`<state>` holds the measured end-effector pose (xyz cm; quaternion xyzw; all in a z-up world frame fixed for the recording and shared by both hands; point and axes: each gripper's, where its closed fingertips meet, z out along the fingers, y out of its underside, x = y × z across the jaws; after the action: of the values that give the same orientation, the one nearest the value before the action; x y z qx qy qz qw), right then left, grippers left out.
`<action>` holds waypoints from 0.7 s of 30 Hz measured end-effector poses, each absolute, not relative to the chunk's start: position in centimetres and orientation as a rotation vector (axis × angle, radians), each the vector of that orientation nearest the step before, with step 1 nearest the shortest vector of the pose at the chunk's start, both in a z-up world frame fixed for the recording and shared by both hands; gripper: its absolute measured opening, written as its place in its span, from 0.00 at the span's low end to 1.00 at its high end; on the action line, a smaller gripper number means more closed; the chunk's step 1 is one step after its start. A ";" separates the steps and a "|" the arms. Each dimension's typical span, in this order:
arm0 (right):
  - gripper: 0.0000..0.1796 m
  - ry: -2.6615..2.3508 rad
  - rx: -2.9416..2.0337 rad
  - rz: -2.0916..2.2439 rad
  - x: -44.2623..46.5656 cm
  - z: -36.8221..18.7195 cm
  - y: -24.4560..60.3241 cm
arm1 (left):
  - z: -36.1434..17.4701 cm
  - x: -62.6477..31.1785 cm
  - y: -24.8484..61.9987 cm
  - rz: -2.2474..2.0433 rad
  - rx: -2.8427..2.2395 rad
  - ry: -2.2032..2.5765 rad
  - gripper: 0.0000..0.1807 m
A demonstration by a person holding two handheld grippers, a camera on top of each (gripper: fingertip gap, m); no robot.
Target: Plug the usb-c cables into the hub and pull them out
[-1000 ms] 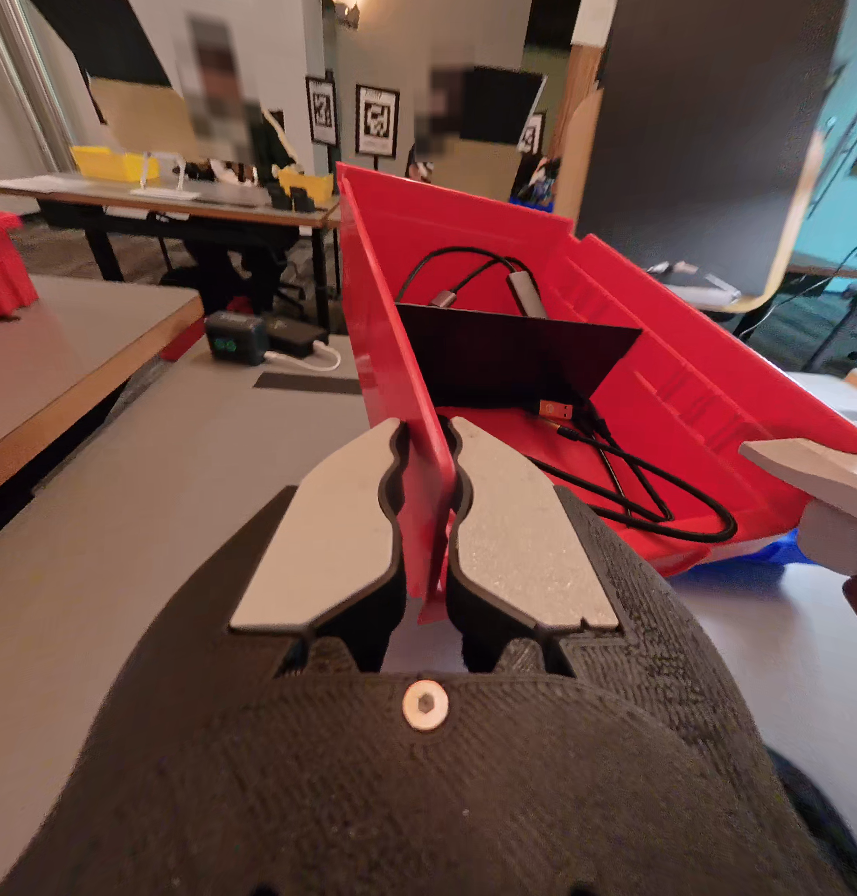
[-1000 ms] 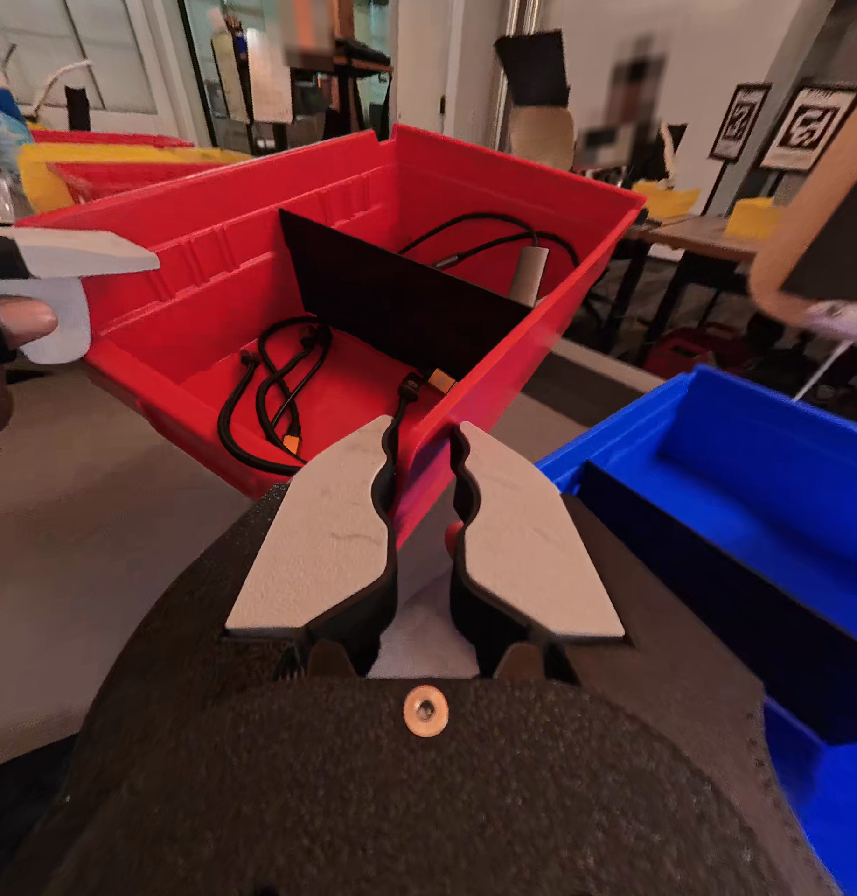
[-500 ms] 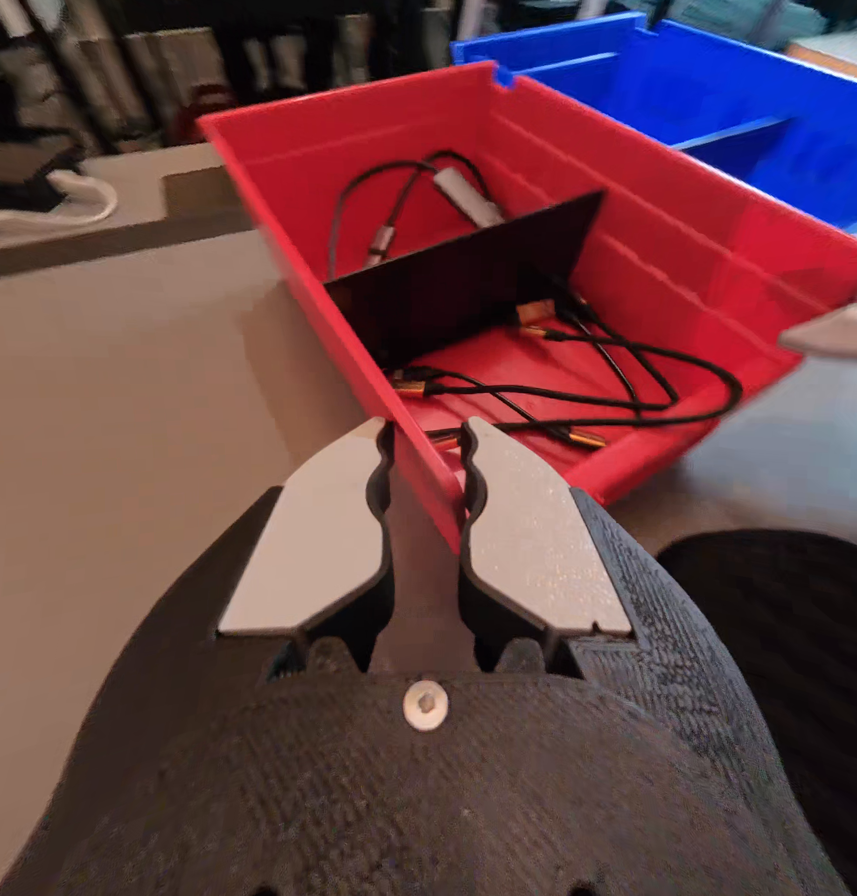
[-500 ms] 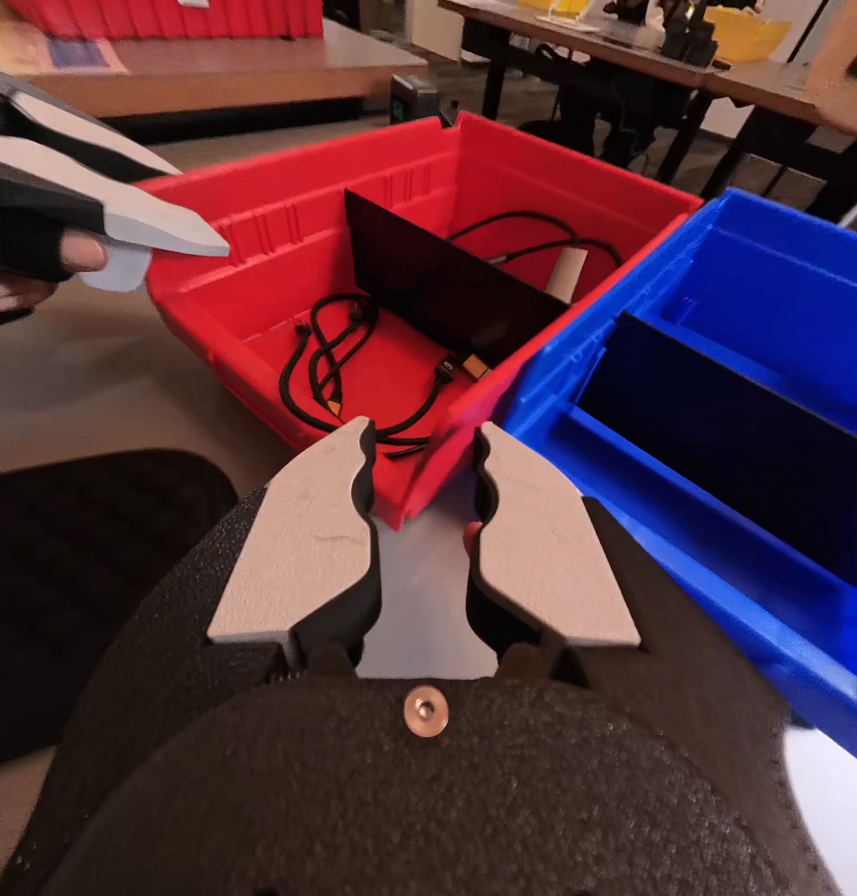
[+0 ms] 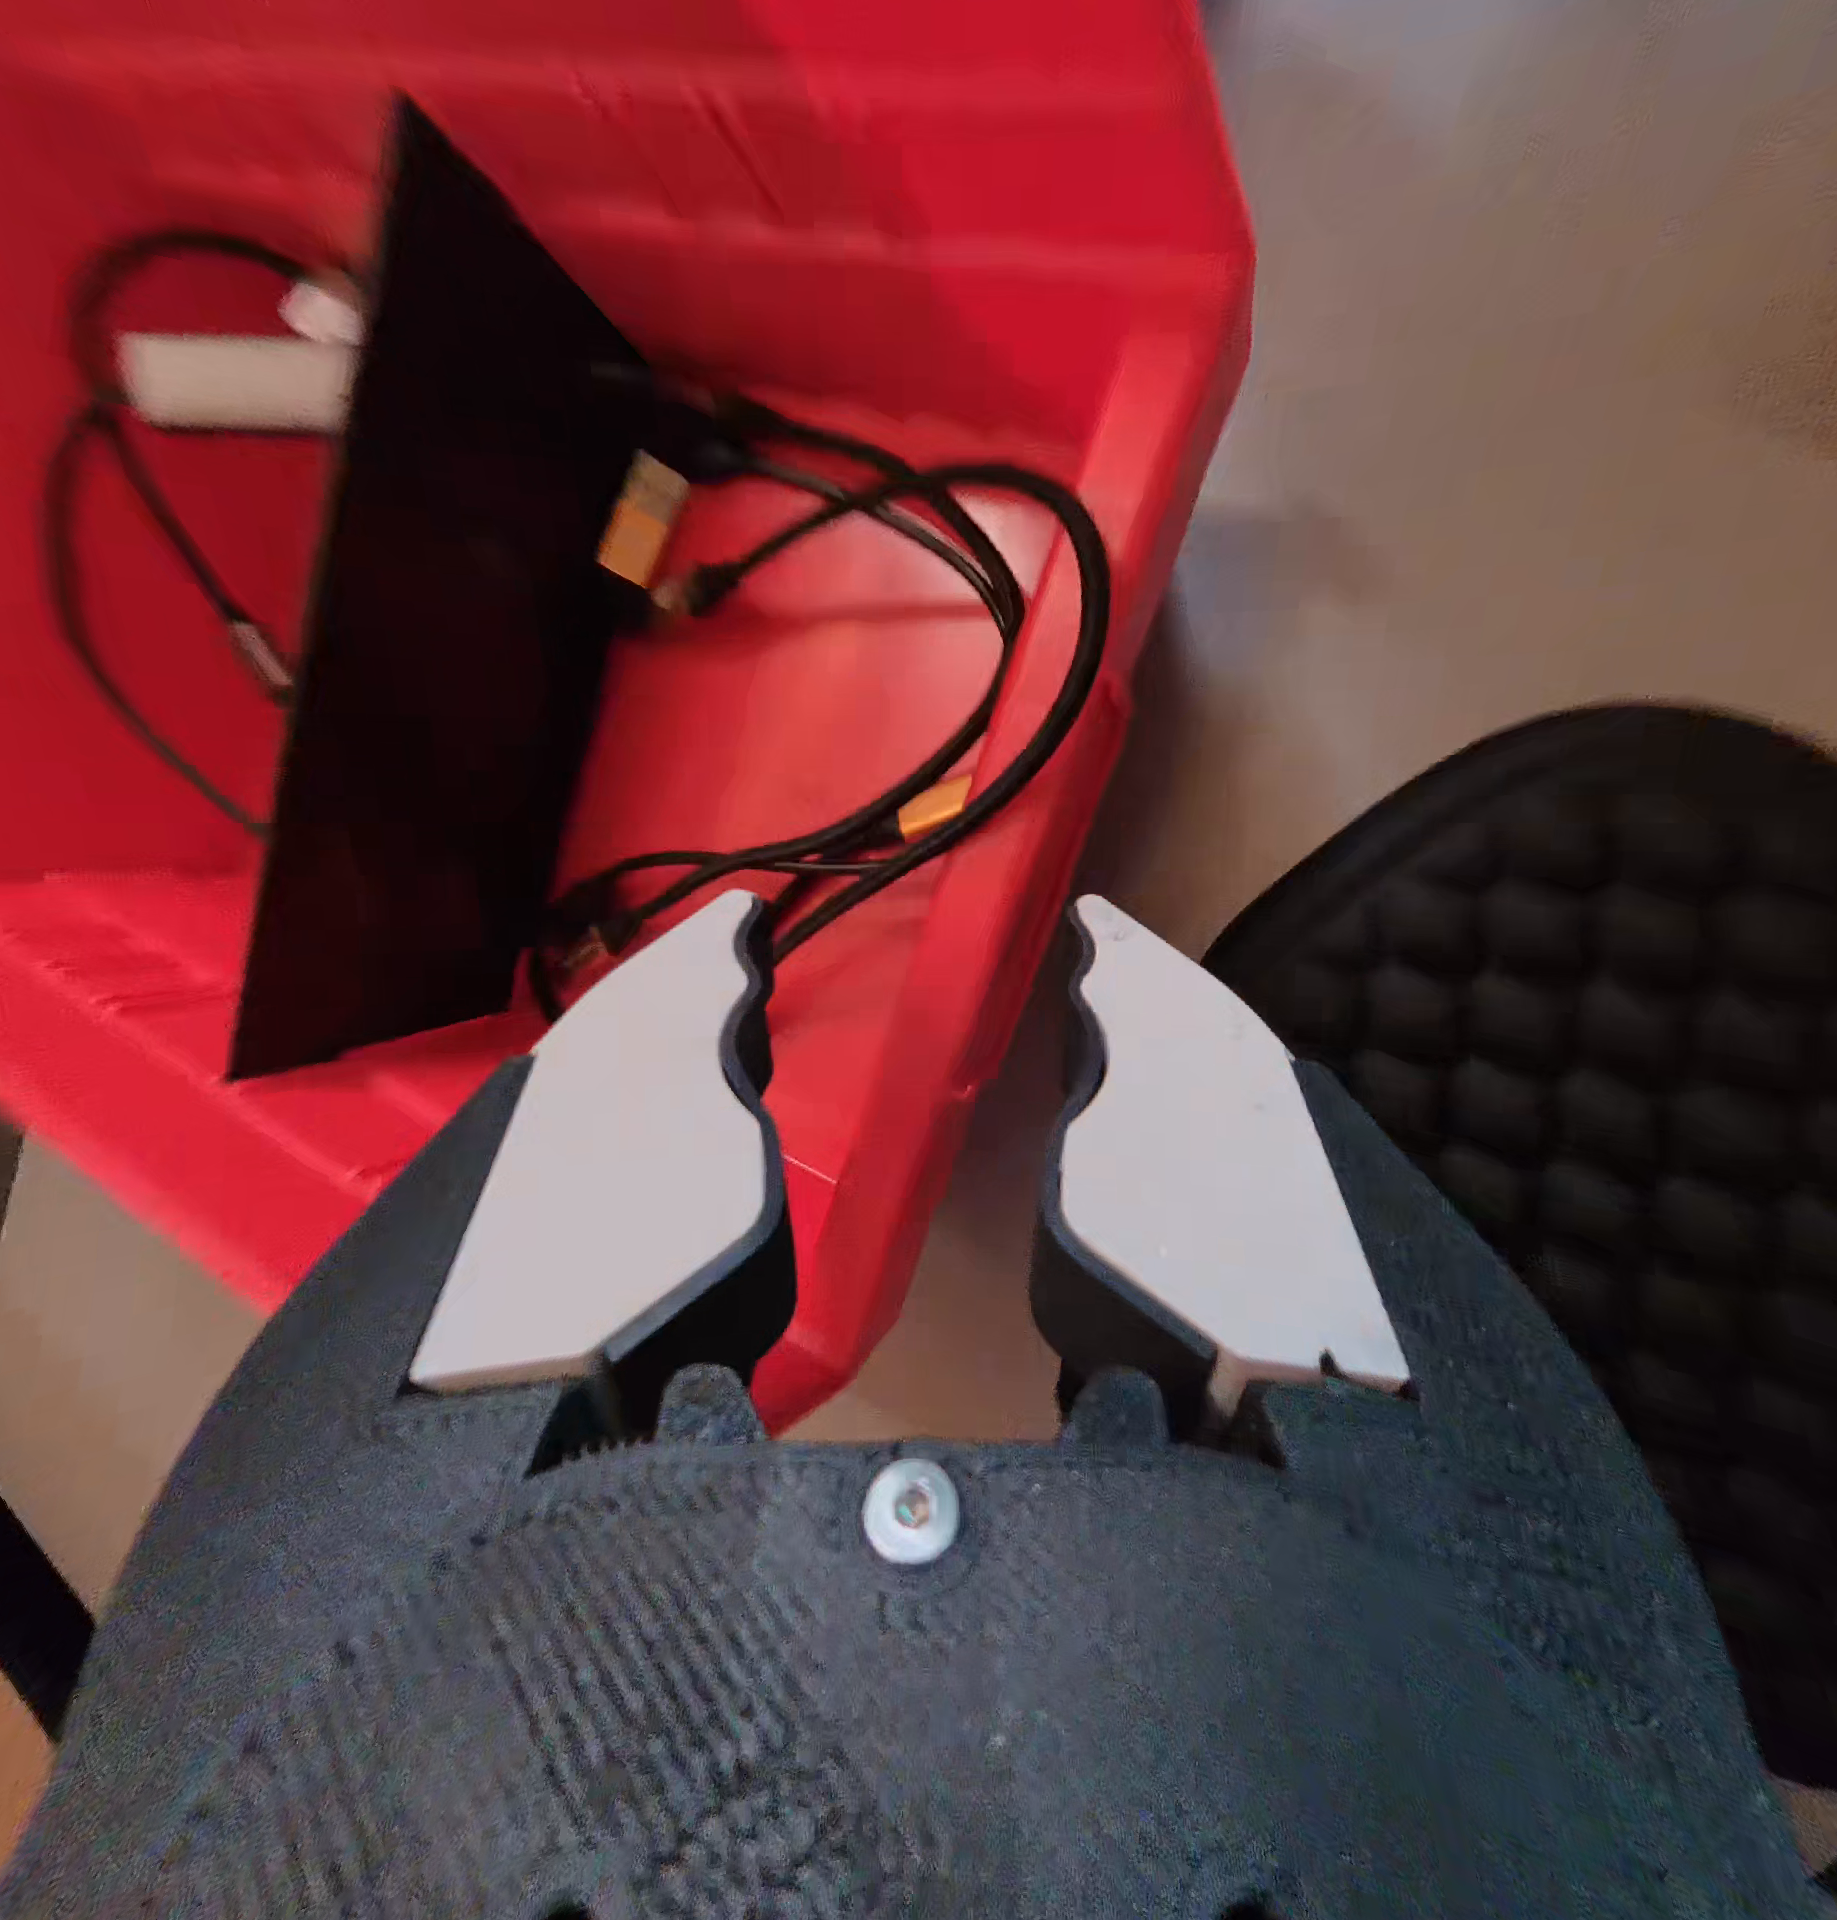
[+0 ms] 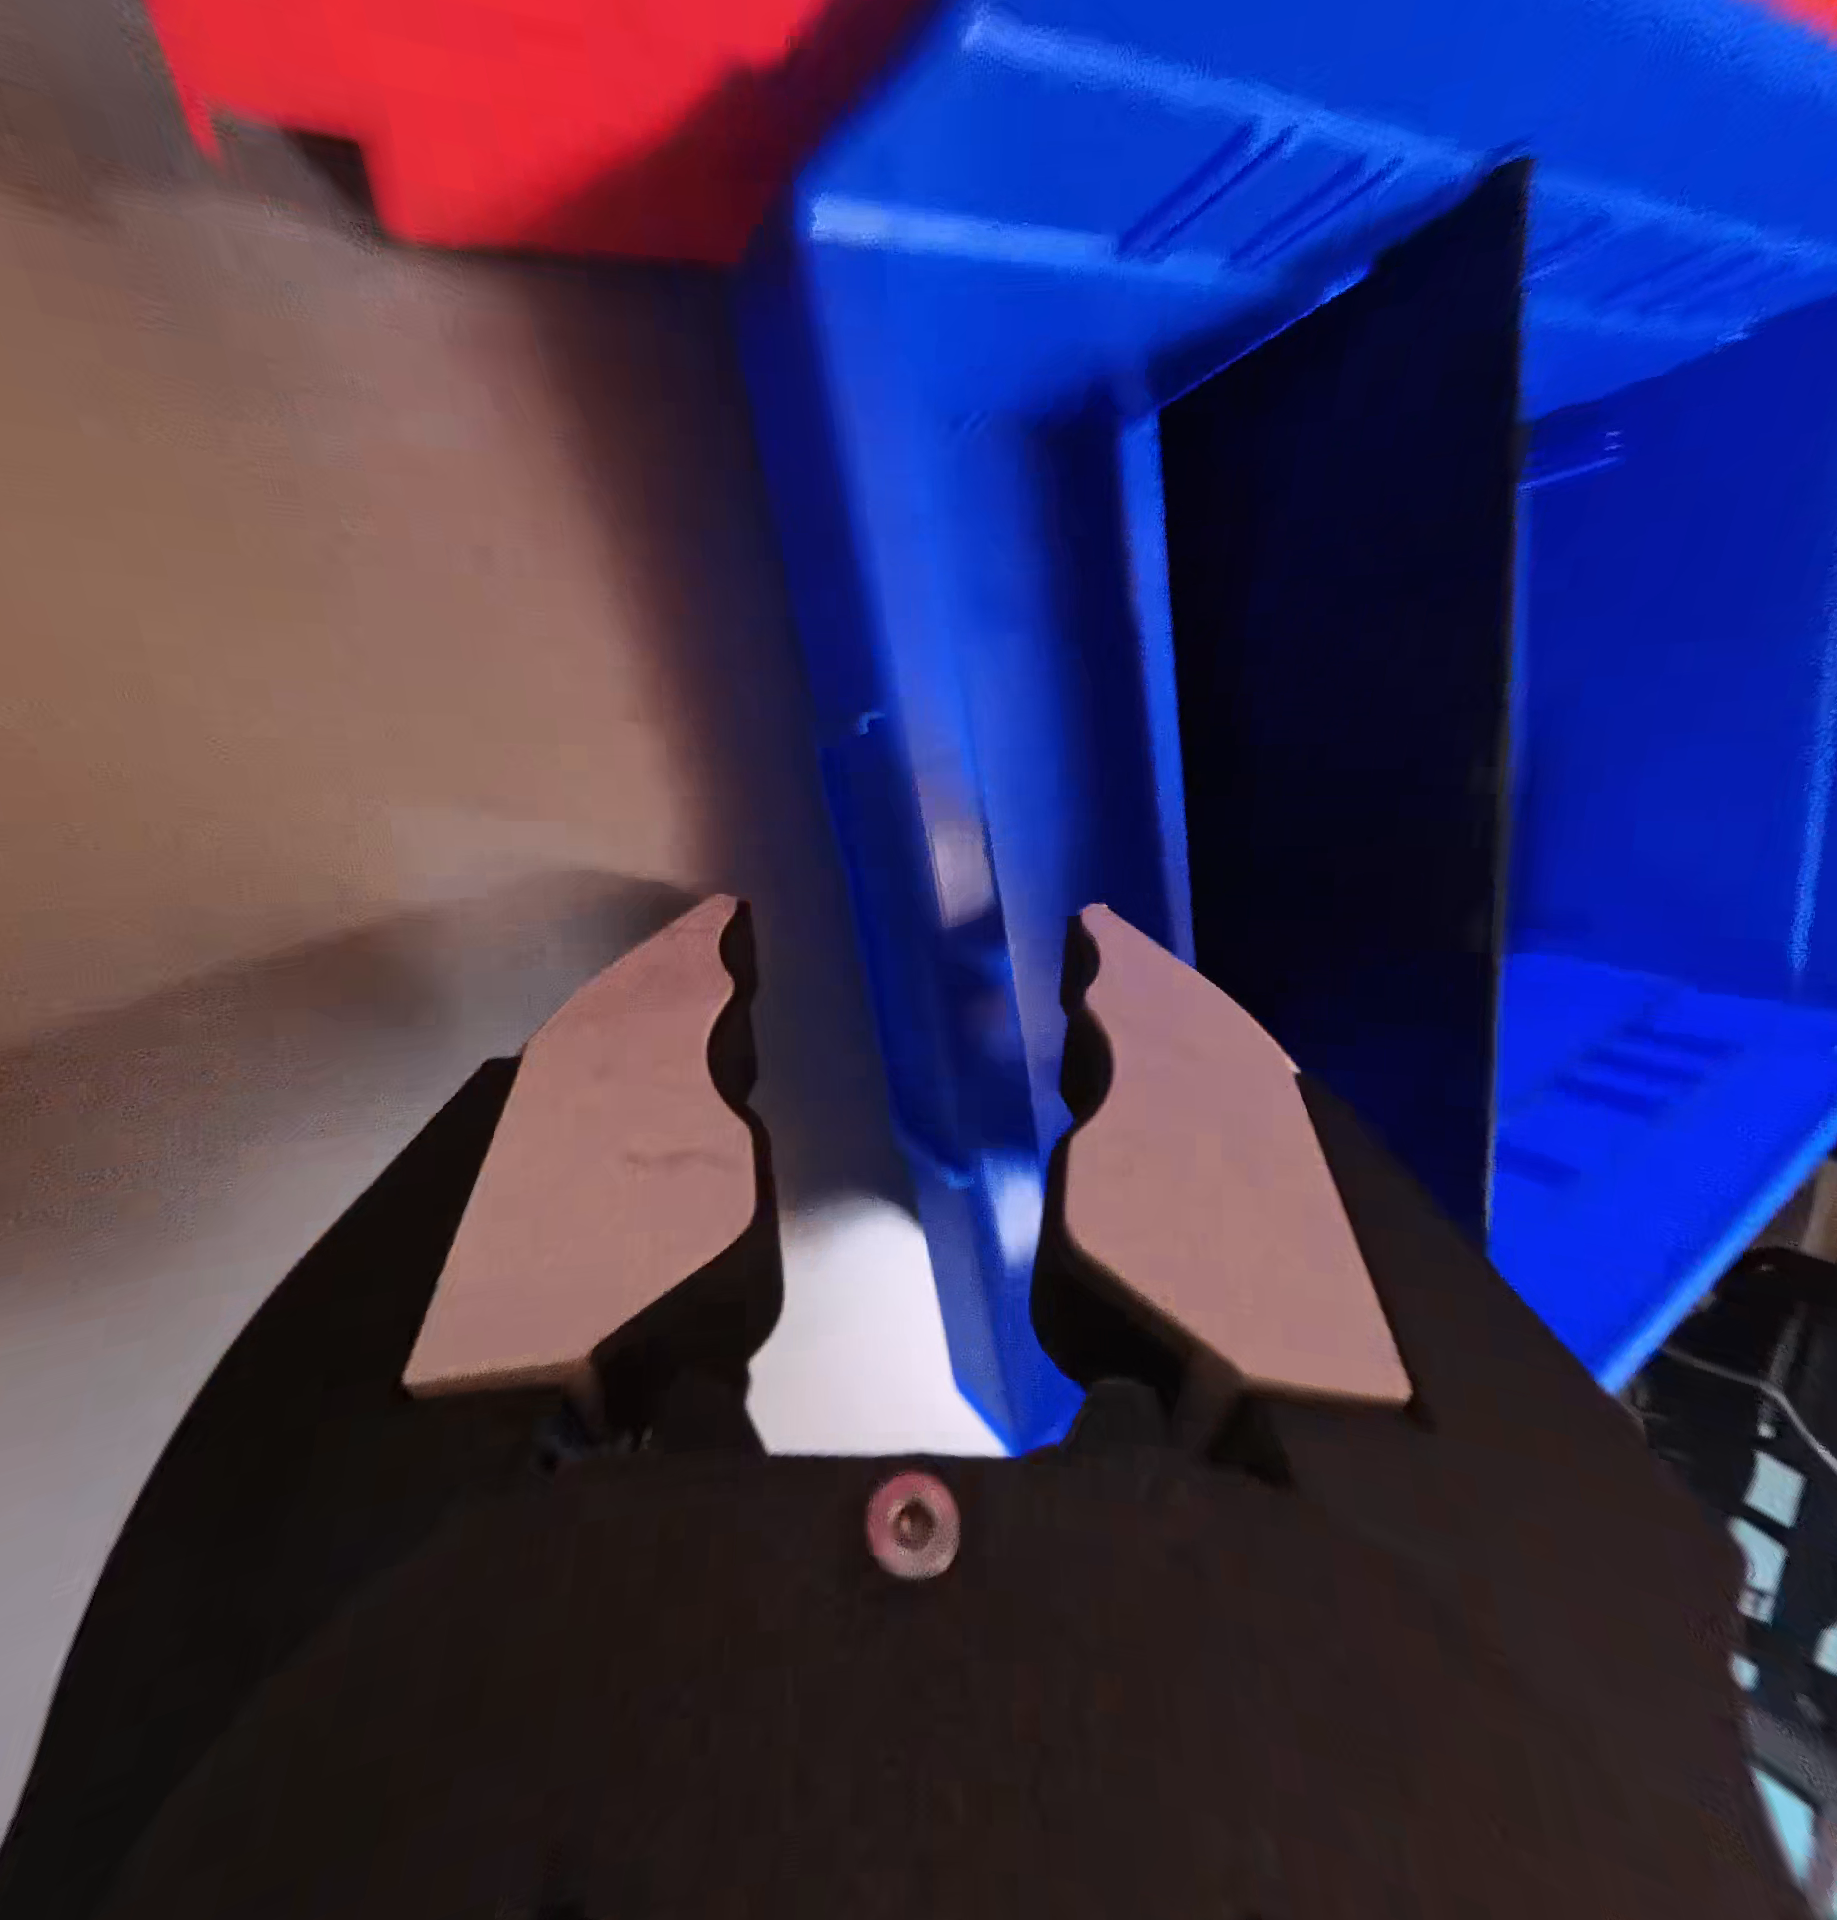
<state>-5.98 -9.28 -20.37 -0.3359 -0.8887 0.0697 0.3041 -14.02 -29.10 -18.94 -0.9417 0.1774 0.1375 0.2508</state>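
Two claws, both open and empty: left claw [image 5: 914, 920], right claw [image 6: 903, 920].
Left should descend into red bin [image 5: 1153, 436], pinching one orange-tipped cable plug [image 5: 933, 807] squarely.

Left claw [image 5: 914, 925] gapes astride the red bin [image 5: 1007, 935] wall.

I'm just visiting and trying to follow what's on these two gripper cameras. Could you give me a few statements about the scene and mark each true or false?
1. The left gripper is clamped shut on the red bin. False: its jaws stand apart, with the bin's wall between them.
2. A black divider splits the red bin. True.
3. The black cables lie in the blue bin. False: they lie in the red bin.
4. The grey hub lies on the far side of the divider from the cables' orange plugs. True.
5. The right gripper is open at the blue bin's wall. True.
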 end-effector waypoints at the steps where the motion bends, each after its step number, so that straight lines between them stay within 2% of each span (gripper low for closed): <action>1: 0.31 -2.395 -0.879 0.151 -6.2 -21.3 -9.1 | -20.0 -14.3 -29.1 0.362 -2.618 0.520 0.30; 3: 0.20 -2.411 -0.869 0.094 -6.7 -22.2 -8.3 | -21.6 -14.4 -28.9 0.305 -2.687 0.573 0.30; 4: 0.19 -2.402 -0.864 0.084 -6.6 -22.1 -7.9 | -21.8 -14.2 -28.8 0.260 -2.705 0.581 0.29; 7: 0.19 -2.392 -0.902 0.100 -4.7 -22.0 -7.6 | -22.0 -14.3 -28.4 0.266 -2.712 0.583 0.20; 14: 0.18 -2.267 -1.083 0.049 3.8 -22.0 -4.6 | -21.9 -13.9 -26.9 0.365 -2.634 0.404 0.18; 21: 0.18 -2.187 -1.258 -0.062 8.8 -22.1 2.6 | -21.9 -16.3 -25.4 0.436 -2.623 0.312 0.18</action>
<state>8.80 2.61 -22.10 -0.4748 -0.8255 -0.0234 0.3042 -16.26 -25.42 -21.87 -0.9535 0.1133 0.1584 0.2302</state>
